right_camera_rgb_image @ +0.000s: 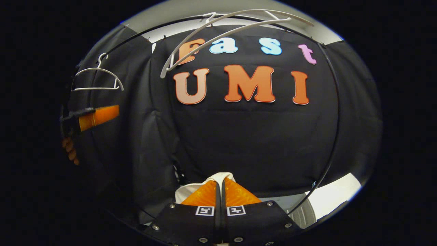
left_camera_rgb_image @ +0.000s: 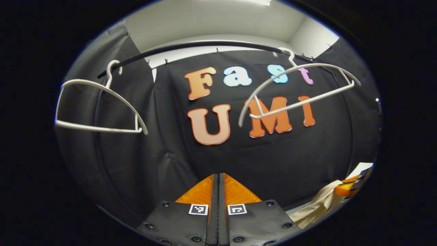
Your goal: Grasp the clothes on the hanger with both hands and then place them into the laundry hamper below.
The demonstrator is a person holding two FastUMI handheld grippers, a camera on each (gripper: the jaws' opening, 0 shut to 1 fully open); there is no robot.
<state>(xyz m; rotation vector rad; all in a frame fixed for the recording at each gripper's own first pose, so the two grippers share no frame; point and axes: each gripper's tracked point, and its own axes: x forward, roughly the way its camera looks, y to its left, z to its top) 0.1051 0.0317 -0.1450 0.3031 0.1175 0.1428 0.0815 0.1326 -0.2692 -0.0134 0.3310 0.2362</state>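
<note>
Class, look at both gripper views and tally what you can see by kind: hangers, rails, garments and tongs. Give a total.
White hangers: 2
Black rail: 1
Cream garment: 1
Tongs: 2, left tongs and right tongs
Total: 6

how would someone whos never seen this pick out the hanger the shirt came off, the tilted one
Follow the thin black curved rail along the top of the black cloth wall. Two bare white plastic hangers hook onto it. The one meant is the right-hand white hanger in the left gripper view: it hangs askew, one end swung up, while its neighbour, the left white hanger, hangs nearly level.
</note>
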